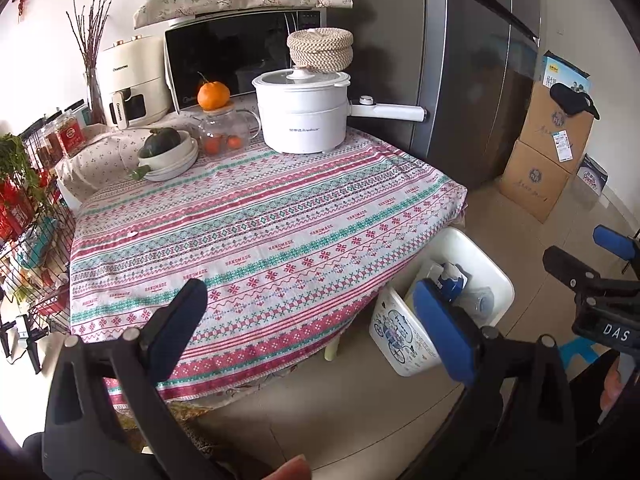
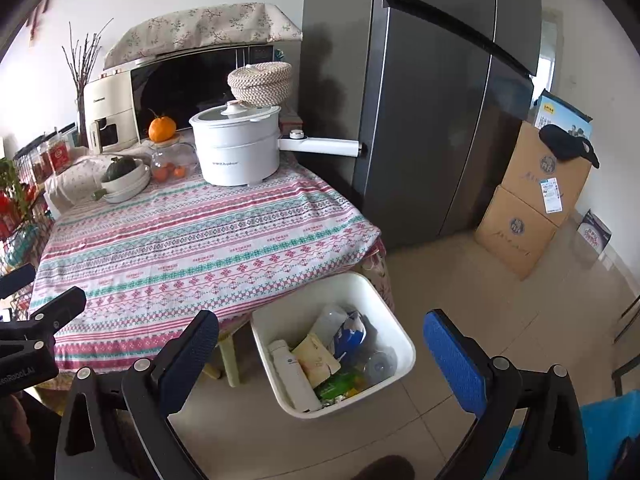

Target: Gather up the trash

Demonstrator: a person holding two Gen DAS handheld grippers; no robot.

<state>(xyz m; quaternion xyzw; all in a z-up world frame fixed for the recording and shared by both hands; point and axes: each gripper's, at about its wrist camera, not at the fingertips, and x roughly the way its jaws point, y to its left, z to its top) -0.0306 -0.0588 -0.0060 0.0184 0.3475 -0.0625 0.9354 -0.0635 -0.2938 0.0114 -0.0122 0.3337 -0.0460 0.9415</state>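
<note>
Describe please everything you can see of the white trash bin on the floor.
The white trash bin looks like plastic, rectangular, open-topped with no lid, standing upright on the tiled floor beside the table's corner. One outer side carries a printed cartoon picture. Inside lie a white bottle, a beige carton, a blue-and-white pack, a clear bottle and green wrappers. Neither gripper touches it.

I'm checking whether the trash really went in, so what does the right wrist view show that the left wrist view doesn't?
Only the right wrist view looks down into the white bin: a white bottle, a beige carton, green wrappers and clear plastic. Only the left wrist view shows the bin's printed side and the wire rack. Both show the patterned tablecloth, the white pot, the fridge, and both grippers open and empty.
</note>
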